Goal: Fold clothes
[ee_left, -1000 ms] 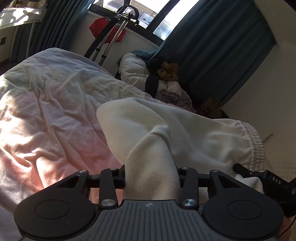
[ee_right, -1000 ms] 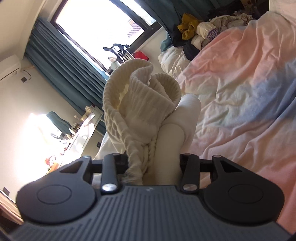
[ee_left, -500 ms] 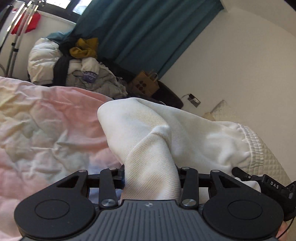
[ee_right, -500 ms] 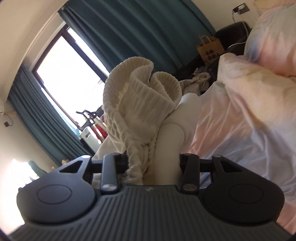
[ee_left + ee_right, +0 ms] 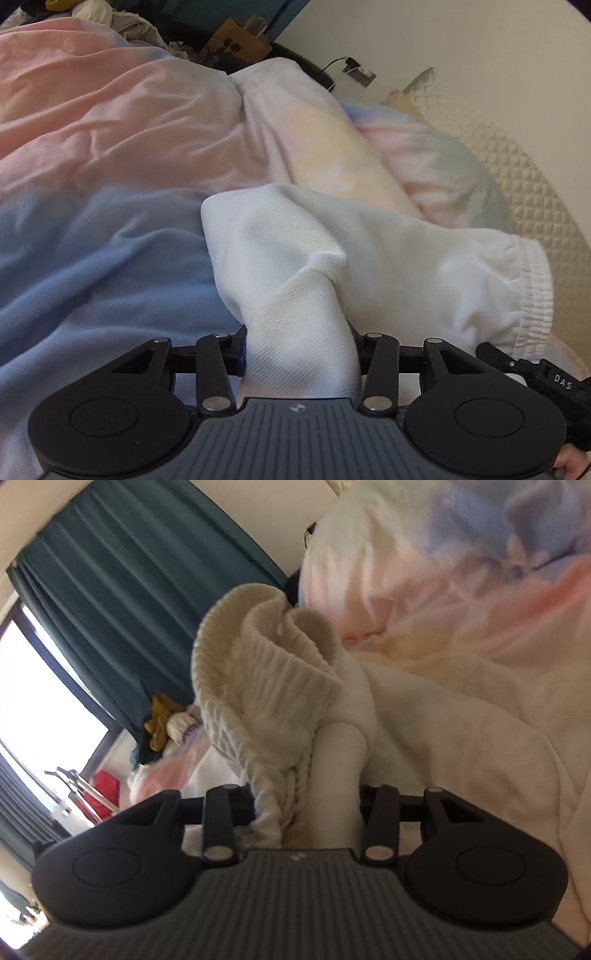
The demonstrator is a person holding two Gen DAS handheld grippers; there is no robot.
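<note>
1. The left tongs [image 5: 299, 354] pinch a twisted bunch of a white garment [image 5: 369, 258].
2. The garment spreads forward and right, its elastic ribbed hem [image 5: 535, 291] at the right edge.
3. Beneath it lies a pink-and-blue duvet [image 5: 110, 184] on the bed.
4. A brown paper bag [image 5: 240, 40] stands beyond the bed.
5. The other tongs' black tip [image 5: 546, 376] shows at lower right.

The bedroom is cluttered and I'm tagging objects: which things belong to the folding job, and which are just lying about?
In the job:
white garment, clamped in the left gripper
its ribbed cuff, clamped in the right gripper

Lying about:
pastel duvet
paper bag
clothes heap
teal curtain
</note>
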